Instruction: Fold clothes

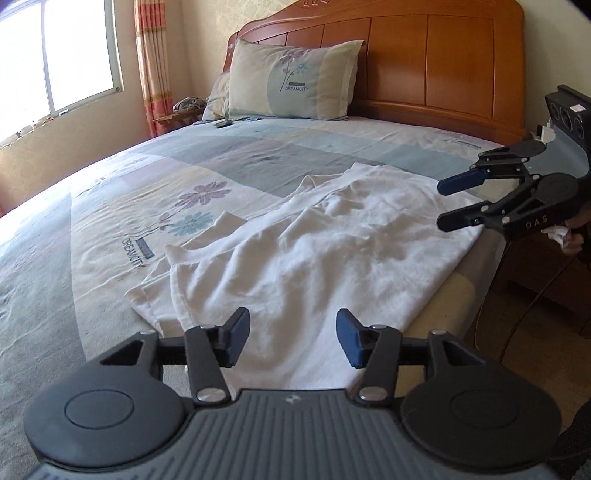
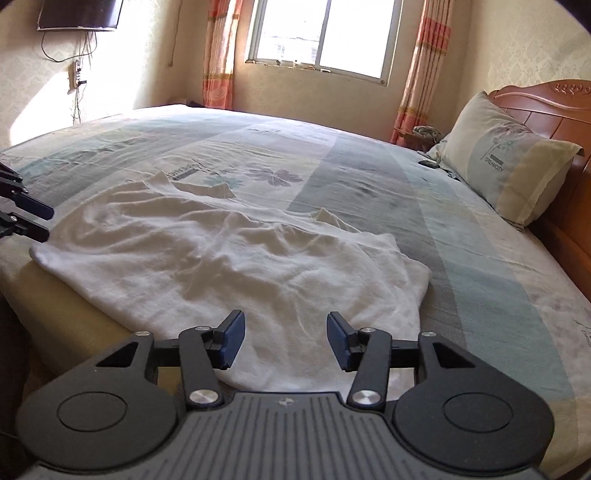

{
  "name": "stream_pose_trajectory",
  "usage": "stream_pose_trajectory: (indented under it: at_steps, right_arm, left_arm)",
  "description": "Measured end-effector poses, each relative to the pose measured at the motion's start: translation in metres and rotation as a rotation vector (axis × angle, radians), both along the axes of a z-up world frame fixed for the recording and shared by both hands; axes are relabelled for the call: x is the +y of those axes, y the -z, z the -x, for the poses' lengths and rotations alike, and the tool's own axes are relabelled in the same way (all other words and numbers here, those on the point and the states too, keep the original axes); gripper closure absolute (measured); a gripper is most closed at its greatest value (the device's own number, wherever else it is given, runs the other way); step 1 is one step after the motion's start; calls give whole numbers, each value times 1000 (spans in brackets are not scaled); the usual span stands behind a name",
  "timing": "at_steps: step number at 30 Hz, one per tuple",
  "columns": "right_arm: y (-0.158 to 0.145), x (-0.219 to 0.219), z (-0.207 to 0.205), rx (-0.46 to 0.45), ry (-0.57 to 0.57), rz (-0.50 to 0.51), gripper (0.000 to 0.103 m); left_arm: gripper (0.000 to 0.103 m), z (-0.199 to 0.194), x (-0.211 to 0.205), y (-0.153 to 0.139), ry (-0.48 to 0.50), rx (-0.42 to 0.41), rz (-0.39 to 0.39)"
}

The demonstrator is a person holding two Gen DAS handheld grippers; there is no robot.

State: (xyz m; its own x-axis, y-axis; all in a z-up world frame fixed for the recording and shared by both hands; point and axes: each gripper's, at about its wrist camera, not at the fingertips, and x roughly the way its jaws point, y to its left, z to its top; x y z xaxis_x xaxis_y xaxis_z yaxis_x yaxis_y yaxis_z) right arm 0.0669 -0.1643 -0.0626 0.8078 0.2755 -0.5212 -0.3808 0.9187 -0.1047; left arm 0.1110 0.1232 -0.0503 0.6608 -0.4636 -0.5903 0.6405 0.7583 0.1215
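On the bed (image 1: 110,229), rumpled white shirt (image 1: 295,243), left gripper (image 1: 291,338) and right gripper (image 2: 286,339) both apart, empty, wall television (image 2: 79,14) only in right view.

Both wrist views low, near bed (image 1: 110,206) edge — crossing

White shirt (image 1: 295,236) lies rumpled on the bed (image 1: 92,229) (near its edge); 2 hand-held grippers, left (image 1: 291,341) and right (image 1: 448,205), gape empty.

my left gripper (image 1: 291,338) and right gripper (image 2: 286,339) both hang tilted down, fingers (image 1: 236,336) spread apart with nothing pinched between them.
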Motion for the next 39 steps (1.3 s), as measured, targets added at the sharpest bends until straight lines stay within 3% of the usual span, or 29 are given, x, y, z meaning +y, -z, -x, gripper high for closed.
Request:
stream_pose_trajectory:
  at_steps: [2,4,7,9,12,14,17,19,23,25,28,30,31,35,37,39]
  right_arm:
    - [1,30,-5,-16,-58,-17,37]
    - [6,55,-11,-13,-99,-35,36]
    - [25,69,-18,48,-95,-40,36]
    - [40,67,-16,95,-67,0,33]
    - [40,40,-5,118,-35,-55,21]
    - [30,21,-8,94,16,-79,21]
    - [14,-4,-29,43,109,-128,20]
    - [7,-19,-49,24,154,-178,19]
    - [19,-36,-85,68,199,-239,19]
    - [34,-48,-95,103,264,-230,19]
    - [37,-67,-93,147,308,-233,21]
    - [30,-79,-90,170,317,-240,20]
    - [23,-81,-91,167,309,-228,18]
    - [-6,-76,-108,148,218,-208,13]
    - [-9,-67,-125,151,155,-213,12]
    - [-3,-64,-143,184,120,-231,12]
  left_arm:
    - [46,-18,-21,4,15,-13,-7]
    - [46,-29,-20,15,1,27,-9]
    - [46,-35,-1,38,-53,129,-11]
    - [44,-24,20,38,-27,131,48]
    - [37,-22,21,22,-12,102,68]
    - [31,-28,17,11,10,79,99]
    - [31,-55,3,3,20,72,137]
    - [31,-75,-3,8,10,107,153]
    - [32,-110,5,32,-63,205,182]
    - [32,-114,23,39,-66,236,270]
    - [32,-117,34,27,-114,290,301]
    - [32,-118,28,11,-150,273,263]
    - [31,-120,24,3,-147,249,256]
    - [25,-142,1,-6,-108,321,376]
    - [25,-155,-15,0,-114,366,400]
    - [24,-167,-23,11,-177,383,357]
